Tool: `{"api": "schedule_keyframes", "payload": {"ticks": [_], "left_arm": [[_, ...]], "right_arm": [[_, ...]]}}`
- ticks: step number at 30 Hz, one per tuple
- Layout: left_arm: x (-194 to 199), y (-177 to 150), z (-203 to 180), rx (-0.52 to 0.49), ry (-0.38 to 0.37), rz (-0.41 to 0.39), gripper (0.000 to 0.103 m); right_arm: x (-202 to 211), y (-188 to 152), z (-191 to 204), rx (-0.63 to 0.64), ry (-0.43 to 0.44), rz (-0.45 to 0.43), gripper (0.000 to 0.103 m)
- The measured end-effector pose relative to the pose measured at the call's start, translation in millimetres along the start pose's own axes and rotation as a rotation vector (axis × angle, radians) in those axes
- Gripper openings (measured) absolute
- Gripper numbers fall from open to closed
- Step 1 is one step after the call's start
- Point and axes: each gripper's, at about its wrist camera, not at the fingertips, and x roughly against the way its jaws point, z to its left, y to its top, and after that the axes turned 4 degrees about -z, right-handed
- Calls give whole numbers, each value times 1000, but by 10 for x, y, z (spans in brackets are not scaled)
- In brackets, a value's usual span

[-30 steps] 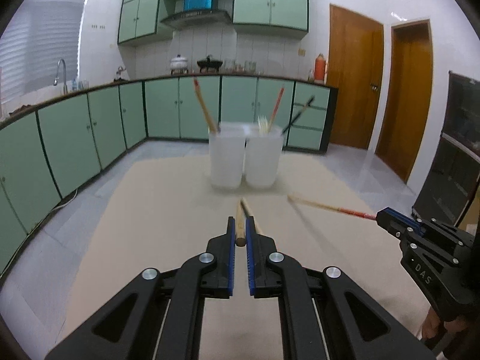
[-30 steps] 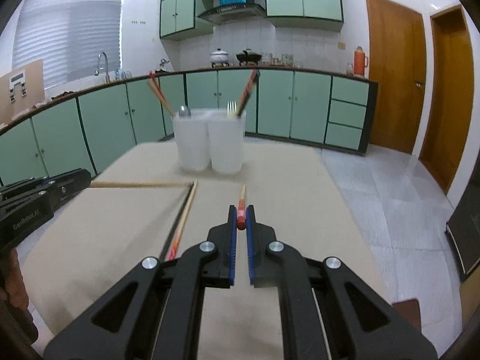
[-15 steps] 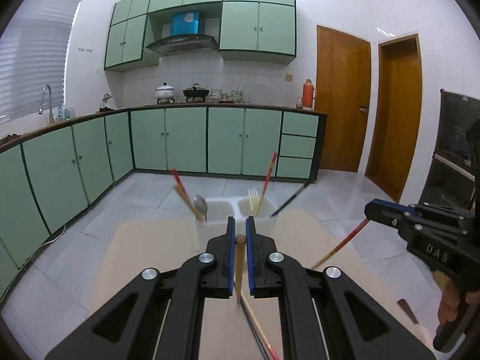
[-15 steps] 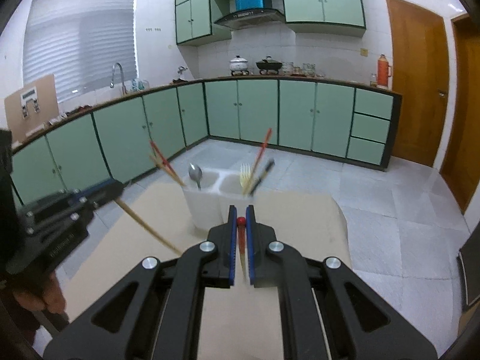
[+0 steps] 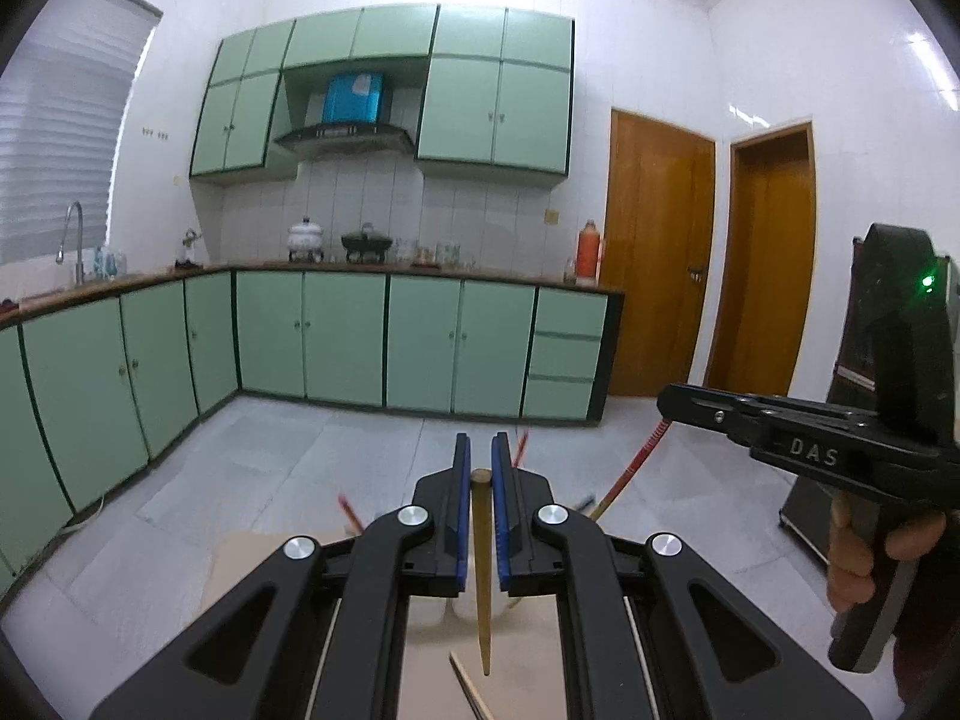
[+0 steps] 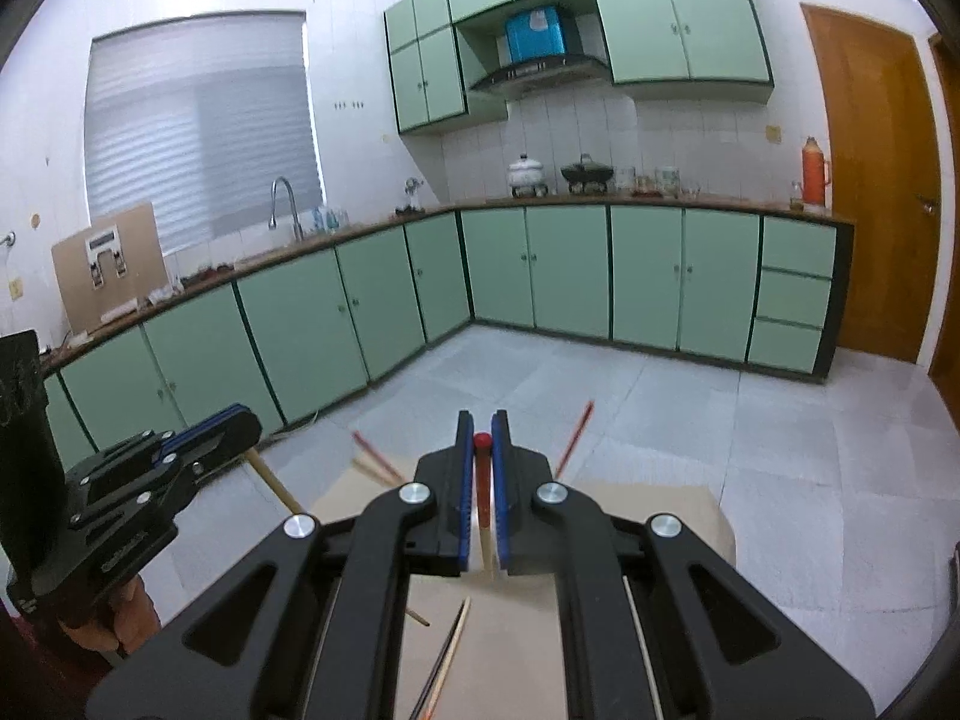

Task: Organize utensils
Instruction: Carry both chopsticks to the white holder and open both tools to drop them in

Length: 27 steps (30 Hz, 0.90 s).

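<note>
My left gripper [image 5: 480,474] is shut on a plain wooden chopstick [image 5: 482,570] that hangs tip-down above the table. My right gripper [image 6: 482,441] is shut on a red-ended chopstick [image 6: 482,480], also pointing down. Each gripper shows in the other's view: the right one [image 5: 666,402] with its red chopstick [image 5: 630,468], the left one [image 6: 240,420] with its wooden chopstick [image 6: 276,480]. The white utensil holder [image 5: 432,612] is almost hidden under my fingers; red chopstick ends [image 6: 573,438] stick up from it.
A loose chopstick [image 6: 447,654] lies on the beige table [image 6: 690,510] under my right gripper, and one [image 5: 468,690] shows under the left. Green cabinets [image 5: 342,336] and grey floor lie beyond. Wooden doors [image 5: 660,258] stand at the right.
Both grippers have risen and tilted up with their chopsticks. The holder has dropped below the fingers and the chopsticks now hang steeply downward.
</note>
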Motion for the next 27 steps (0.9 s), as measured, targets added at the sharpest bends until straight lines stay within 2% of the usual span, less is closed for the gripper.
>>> {"api": "schedule_keyframes", "payload": {"ticks": [3,8,11,15,21,27], "left_arm": [[-66,176,27,0,7,-40,7],[-276,431,97,-3,37,-100,7],[-469,508,143,-16,72,-125,7],[-767,457,248,-5,104,-126,7],[-1216,138,396,25,128,-56,7],[-1475,-189,565,52,139,67,8]], "right_arm": [[-60,205,-5,22,-13,-35,5],[-249,377,-58,30,-31,-45,5],[-372,380,-118,25,-42,-31,5],[-571,294,-203,17,-62,-1,5],[-926,58,-294,-9,-70,69,5],[-1104,-177,-253,-12,-65,134,10]]}}
